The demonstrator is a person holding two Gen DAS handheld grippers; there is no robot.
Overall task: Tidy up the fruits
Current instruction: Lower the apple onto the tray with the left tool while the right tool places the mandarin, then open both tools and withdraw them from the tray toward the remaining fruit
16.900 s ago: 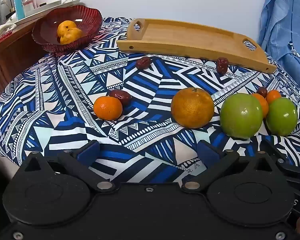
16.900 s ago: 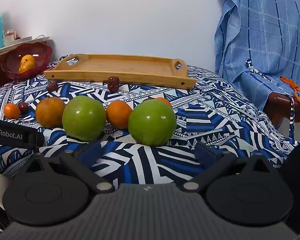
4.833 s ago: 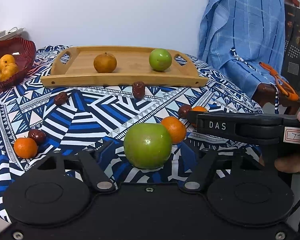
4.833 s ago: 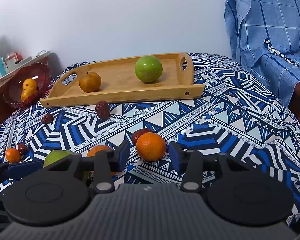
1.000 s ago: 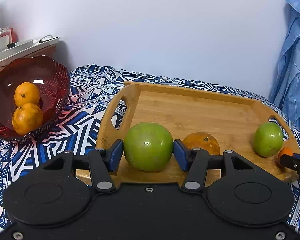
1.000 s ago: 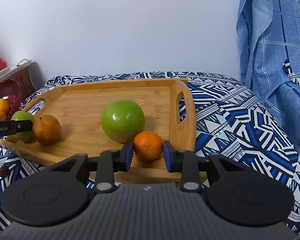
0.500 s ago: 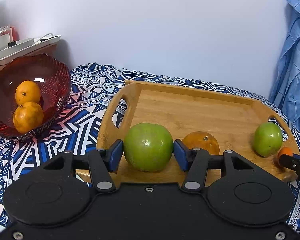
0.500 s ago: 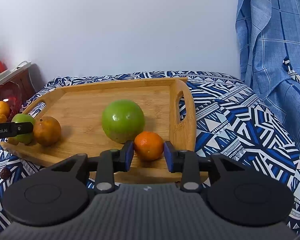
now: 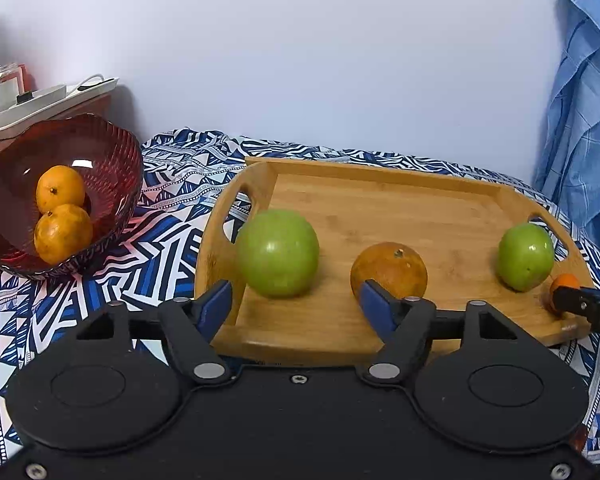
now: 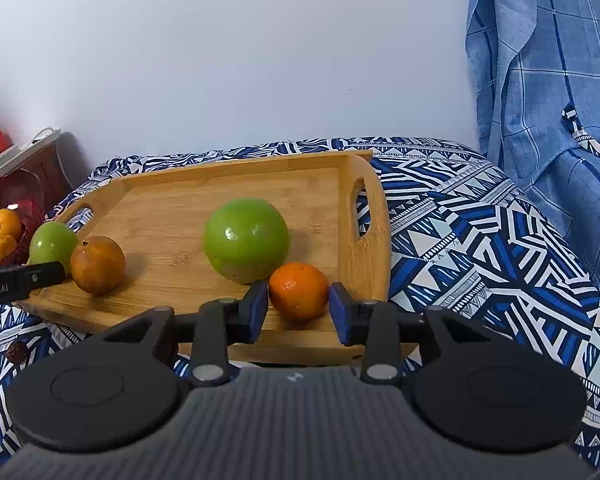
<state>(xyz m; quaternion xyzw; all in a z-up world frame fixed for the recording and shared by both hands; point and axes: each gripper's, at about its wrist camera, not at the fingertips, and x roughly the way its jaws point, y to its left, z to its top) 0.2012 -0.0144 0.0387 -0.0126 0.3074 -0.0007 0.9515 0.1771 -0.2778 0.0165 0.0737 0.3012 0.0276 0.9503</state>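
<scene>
A wooden tray [image 9: 380, 196] lies on the patterned cloth. At its left end rests a green apple [image 9: 277, 252]. My left gripper [image 9: 296, 306] stands around the apple with its jaws opening, both blue pads clear of the fruit. Further right on the tray sit a brownish orange [image 9: 389, 270] and a second green apple [image 9: 525, 256]. In the right wrist view a small orange [image 10: 299, 290] sits on the tray's [image 10: 236, 184] near right corner. My right gripper [image 10: 298, 312] flanks that orange, its jaws opening and the pads just off the peel.
A red glass bowl [image 9: 112, 160] holding two oranges stands left of the tray. A blue checked cloth [image 10: 548, 80] hangs at the right. A dark date [image 10: 16, 351] lies on the tablecloth [image 10: 480, 248] in front of the tray. A wall rises close behind.
The left jaws have spread away from the green apple, which now rests on the tray. The right jaws have widened a little off the small orange. Neither hand has shifted much.
</scene>
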